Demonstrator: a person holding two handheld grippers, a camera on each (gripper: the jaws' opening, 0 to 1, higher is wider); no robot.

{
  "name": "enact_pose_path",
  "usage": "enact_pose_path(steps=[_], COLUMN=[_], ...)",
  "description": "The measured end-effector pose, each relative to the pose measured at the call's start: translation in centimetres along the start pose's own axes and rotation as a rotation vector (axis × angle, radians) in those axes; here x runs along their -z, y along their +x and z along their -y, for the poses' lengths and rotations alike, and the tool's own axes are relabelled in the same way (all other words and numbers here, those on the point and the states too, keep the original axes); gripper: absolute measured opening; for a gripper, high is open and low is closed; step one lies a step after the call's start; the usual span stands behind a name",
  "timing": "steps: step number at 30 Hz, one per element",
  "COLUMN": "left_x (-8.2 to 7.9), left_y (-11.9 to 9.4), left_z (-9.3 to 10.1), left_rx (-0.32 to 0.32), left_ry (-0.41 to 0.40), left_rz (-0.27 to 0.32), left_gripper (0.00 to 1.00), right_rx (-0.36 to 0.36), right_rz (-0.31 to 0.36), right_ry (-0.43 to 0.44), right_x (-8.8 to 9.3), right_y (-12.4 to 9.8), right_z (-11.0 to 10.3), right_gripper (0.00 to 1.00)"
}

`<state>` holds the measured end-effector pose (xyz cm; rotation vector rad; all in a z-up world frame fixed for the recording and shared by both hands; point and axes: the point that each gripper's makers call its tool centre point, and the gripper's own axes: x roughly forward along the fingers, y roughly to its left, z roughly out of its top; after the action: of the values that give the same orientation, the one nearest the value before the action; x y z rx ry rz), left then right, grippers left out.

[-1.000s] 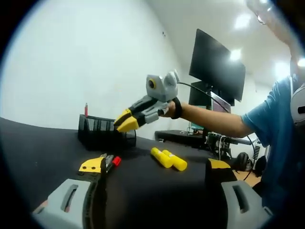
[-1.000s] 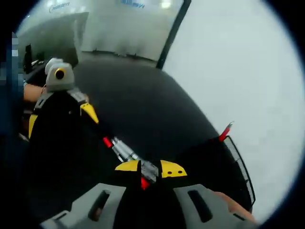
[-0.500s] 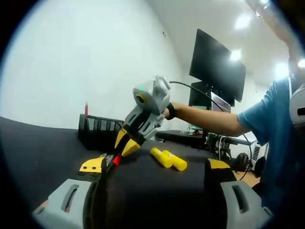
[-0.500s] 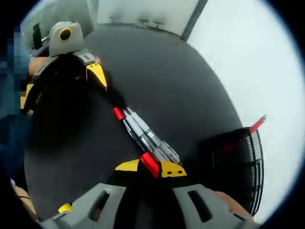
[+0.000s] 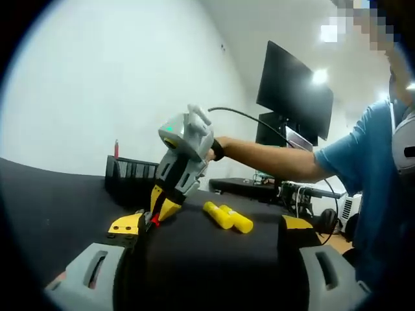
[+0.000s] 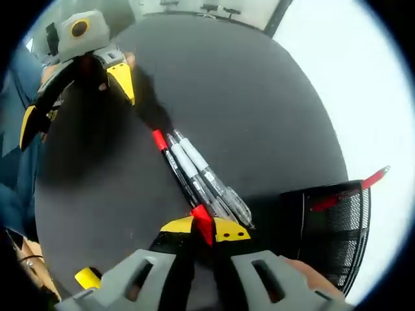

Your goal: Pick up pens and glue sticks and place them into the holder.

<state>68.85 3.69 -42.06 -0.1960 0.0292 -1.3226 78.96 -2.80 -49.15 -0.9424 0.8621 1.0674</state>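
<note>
My right gripper [image 6: 202, 228] points down at the black table [image 6: 246, 103], its yellow tips drawn together on the red cap end of a red-capped pen [image 6: 202, 225]; I see the same gripper [image 5: 159, 210] in the left gripper view, nose down on the tabletop beside my left gripper's yellow tip. Just ahead of the tips three more pens [image 6: 194, 172] lie side by side on the table, touching one another, one with a red end, two grey and clear; they run toward my left gripper [image 6: 71, 97], whose jaws stand wide apart, one yellow tip near the far end of the pens. The black mesh holder [image 6: 337, 227] stands at the table's edge near the pens, a red pen [image 6: 353, 190] already leaning inside it; in the left gripper view it [image 5: 130, 176] sits behind the right gripper. Two yellow glue sticks [image 5: 227, 217] lie together on the table, apart from the pens. A dark monitor [image 5: 292, 91] stands in the background; a person's blue sleeve [image 5: 363, 162] shows at the side.
</note>
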Motion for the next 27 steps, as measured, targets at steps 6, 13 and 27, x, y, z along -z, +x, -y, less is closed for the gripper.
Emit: enact_pose_path(steps=[6, 13, 27], left_x=[0.1, 0.0, -0.3], left_y=[0.0, -0.1, -0.1], left_z=[0.1, -0.1, -0.3], left_rx=[0.004, 0.003, -0.006], left_ry=[0.001, -0.002, -0.015], left_rz=[-0.002, 0.002, 0.018], left_gripper=[0.77, 0.77, 0.76], right_rx=[-0.045, -0.103, -0.085], right_rz=[-0.032, -0.044, -0.044], right_ry=[-0.002, 0.0, 0.034], right_x=[0.1, 0.3, 1.4], right_y=[0.4, 0.6, -0.9], right_z=[0.1, 0.0, -0.8], right_gripper=[0.07, 0.08, 0.03])
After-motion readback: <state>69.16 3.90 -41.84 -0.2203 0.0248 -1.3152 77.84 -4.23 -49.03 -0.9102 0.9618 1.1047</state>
